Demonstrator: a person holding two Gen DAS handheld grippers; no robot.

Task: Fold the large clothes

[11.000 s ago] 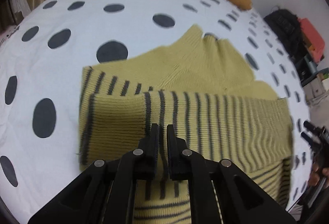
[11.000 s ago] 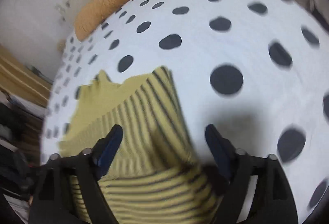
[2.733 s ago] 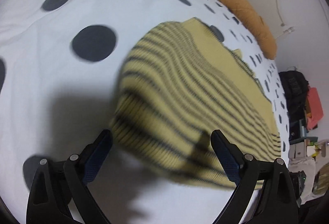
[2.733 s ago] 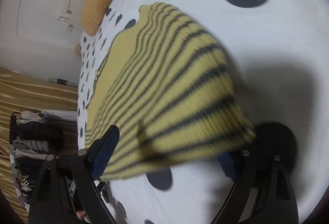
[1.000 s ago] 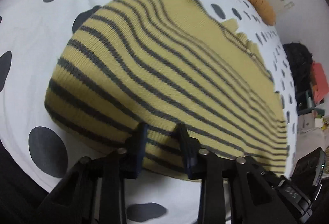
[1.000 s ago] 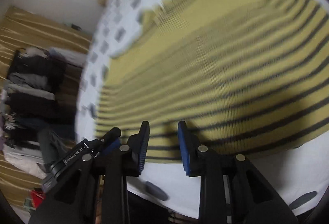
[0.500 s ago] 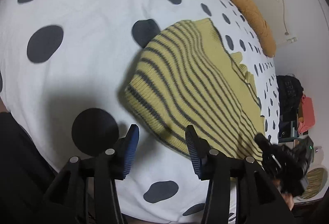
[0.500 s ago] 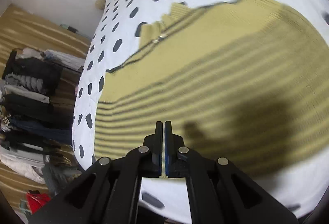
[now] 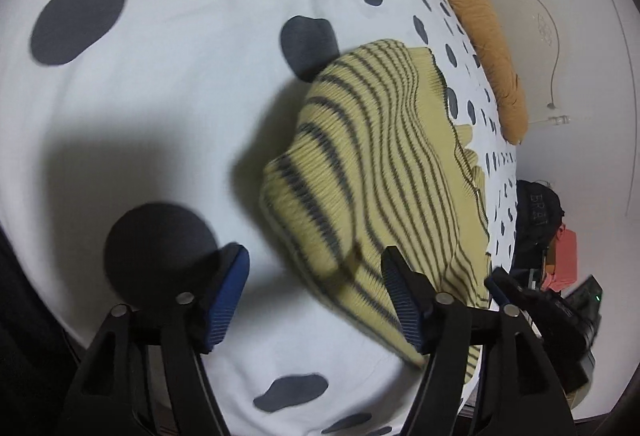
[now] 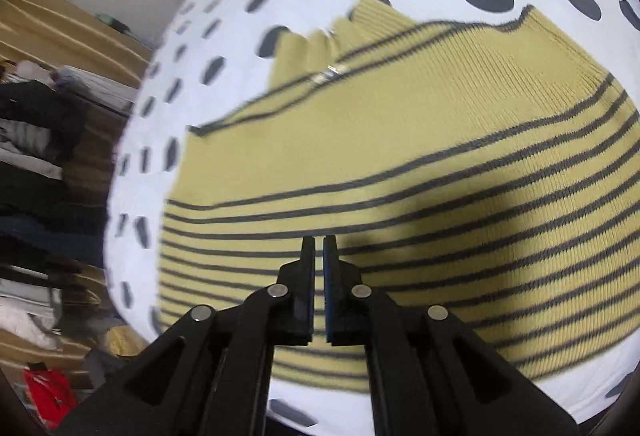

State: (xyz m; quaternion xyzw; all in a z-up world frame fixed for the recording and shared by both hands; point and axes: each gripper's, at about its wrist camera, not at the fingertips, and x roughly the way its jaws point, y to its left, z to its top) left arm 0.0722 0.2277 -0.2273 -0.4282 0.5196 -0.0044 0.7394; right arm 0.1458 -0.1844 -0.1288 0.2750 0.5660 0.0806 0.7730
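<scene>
Left gripper [image 9: 316,292] opening, jaws wide, nothing between them, just beside folded striped sweater [image 9: 380,171]. Right gripper [image 10: 319,248] opening from a narrow gap, empty, above sweater.

Yellow sweater [image 10: 440,163] with grey stripes; white bedsheet [image 9: 160,83], dark dots.
</scene>
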